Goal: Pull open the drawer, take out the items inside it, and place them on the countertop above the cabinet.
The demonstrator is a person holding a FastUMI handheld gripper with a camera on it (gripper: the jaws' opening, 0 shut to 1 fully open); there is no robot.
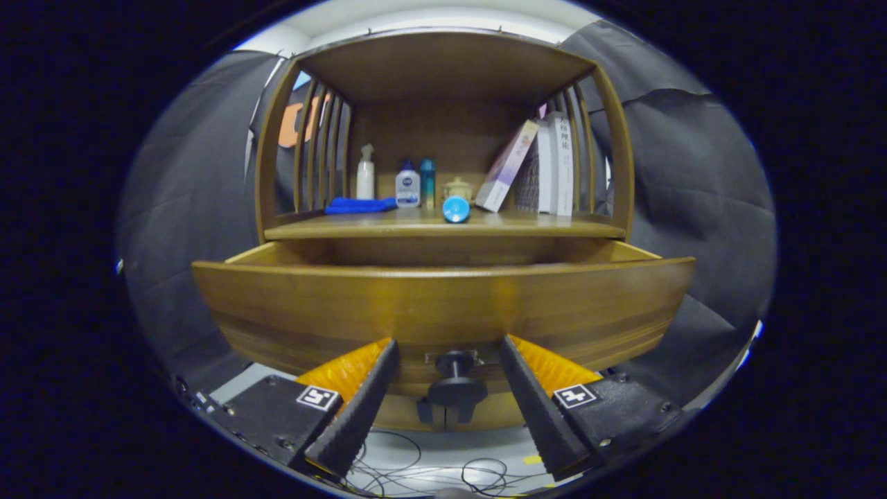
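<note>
The wooden cabinet (443, 138) fills the booth; its drawer (443, 305) stands pulled out below the counter (388, 223), interior hidden behind its front. On the counter above the drawer sit books (547, 166), bottles (407, 186) and a blue cloth (360, 205). The claw (449, 346) gapes wide, holding nothing, fingers flanking the drawer's knob (455, 384).

Printed characters on the spine of the white book (565, 166) on the cabinet shelf, too small to read surely. Square black-and-white marker patches (318, 398) on the hand-held gripper (449, 350), one behind each finger. On the bottles, nothing legible.
</note>
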